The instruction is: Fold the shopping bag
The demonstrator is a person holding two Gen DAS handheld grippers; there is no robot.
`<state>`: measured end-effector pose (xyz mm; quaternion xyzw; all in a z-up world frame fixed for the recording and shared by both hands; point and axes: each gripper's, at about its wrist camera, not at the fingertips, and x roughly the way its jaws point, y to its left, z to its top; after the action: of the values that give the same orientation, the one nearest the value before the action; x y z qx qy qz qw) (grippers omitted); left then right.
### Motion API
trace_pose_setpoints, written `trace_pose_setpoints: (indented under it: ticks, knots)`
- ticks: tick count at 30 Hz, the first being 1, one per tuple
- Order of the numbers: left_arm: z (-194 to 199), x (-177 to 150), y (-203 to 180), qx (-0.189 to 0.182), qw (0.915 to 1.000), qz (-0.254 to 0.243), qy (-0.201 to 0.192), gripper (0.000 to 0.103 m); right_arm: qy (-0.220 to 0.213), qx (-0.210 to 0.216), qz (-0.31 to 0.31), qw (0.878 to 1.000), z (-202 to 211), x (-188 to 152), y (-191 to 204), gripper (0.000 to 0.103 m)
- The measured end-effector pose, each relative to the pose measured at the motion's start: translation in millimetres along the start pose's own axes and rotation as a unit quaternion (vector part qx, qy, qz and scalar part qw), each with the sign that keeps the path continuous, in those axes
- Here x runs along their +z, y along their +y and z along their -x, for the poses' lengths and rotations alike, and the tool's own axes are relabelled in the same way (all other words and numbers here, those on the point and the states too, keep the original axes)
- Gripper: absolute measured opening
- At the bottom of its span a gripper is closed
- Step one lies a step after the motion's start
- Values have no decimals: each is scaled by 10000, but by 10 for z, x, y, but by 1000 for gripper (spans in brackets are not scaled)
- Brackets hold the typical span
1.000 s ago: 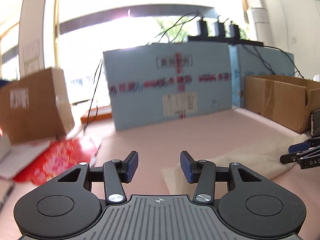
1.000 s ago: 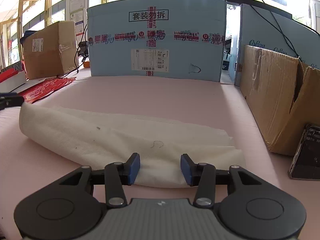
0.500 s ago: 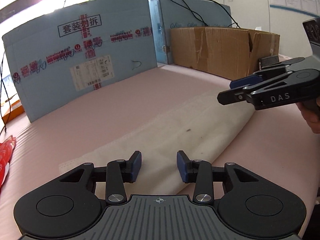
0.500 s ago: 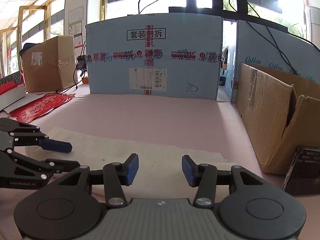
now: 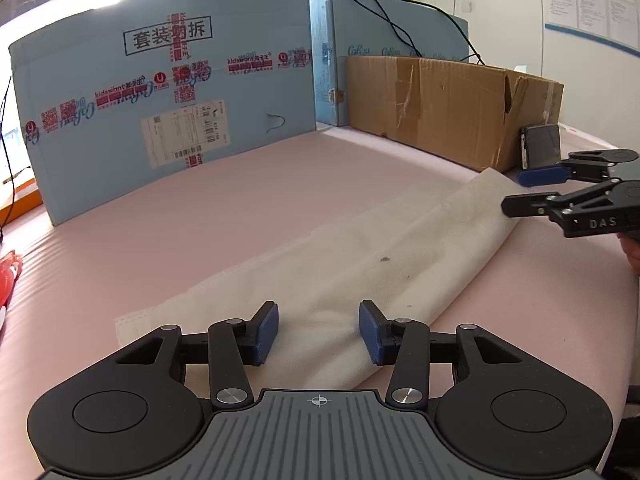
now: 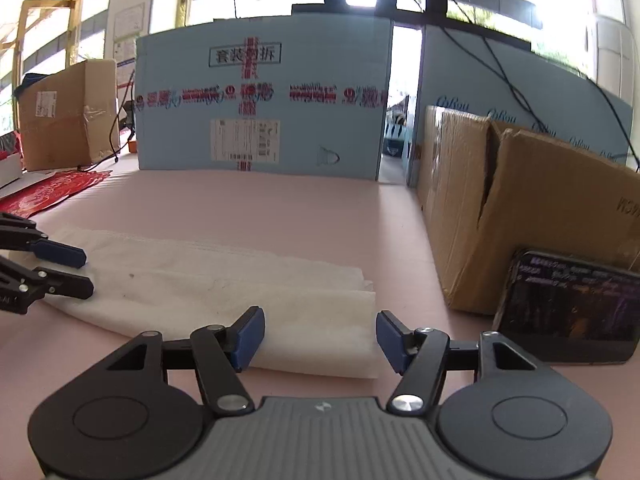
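Observation:
A white cloth shopping bag (image 5: 360,264) lies folded into a long strip on the pink table; it also shows in the right wrist view (image 6: 224,292). My left gripper (image 5: 318,332) is open, its blue pads either side of the bag's left end, just above it. My right gripper (image 6: 318,338) is open over the bag's right end. The right gripper (image 5: 524,192) also shows in the left wrist view at that far end, and the left gripper (image 6: 80,272) shows in the right wrist view. Neither holds the bag.
A large blue box (image 5: 168,112) stands at the back. A torn brown carton (image 6: 520,200) sits to the right, with a dark phone (image 6: 572,308) leaning on it. Another brown box (image 6: 68,120) and red paper (image 6: 52,192) lie at the far left.
The left gripper swung right from facing the back boxes and came down at the bag's left end. The right gripper moved in over the right end. Both stayed open.

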<state>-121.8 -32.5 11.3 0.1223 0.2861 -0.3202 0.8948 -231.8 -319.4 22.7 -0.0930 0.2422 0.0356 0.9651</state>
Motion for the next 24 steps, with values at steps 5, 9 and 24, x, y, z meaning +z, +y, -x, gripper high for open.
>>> trace_pose_setpoints:
  ticks: [5, 9, 24]
  knots:
    - [-4, 11, 22, -39, 10000, 37, 3, 45, 30, -172, 1612, 9868, 139, -121, 276, 66]
    - [-10, 18, 56, -104, 9999, 109, 12, 46, 29, -219, 2664, 9636, 52, -98, 522, 66]
    - [13, 28, 142, -351, 9991, 209, -139, 54, -75, 561, 5804, 8124, -322, -57, 1326, 15]
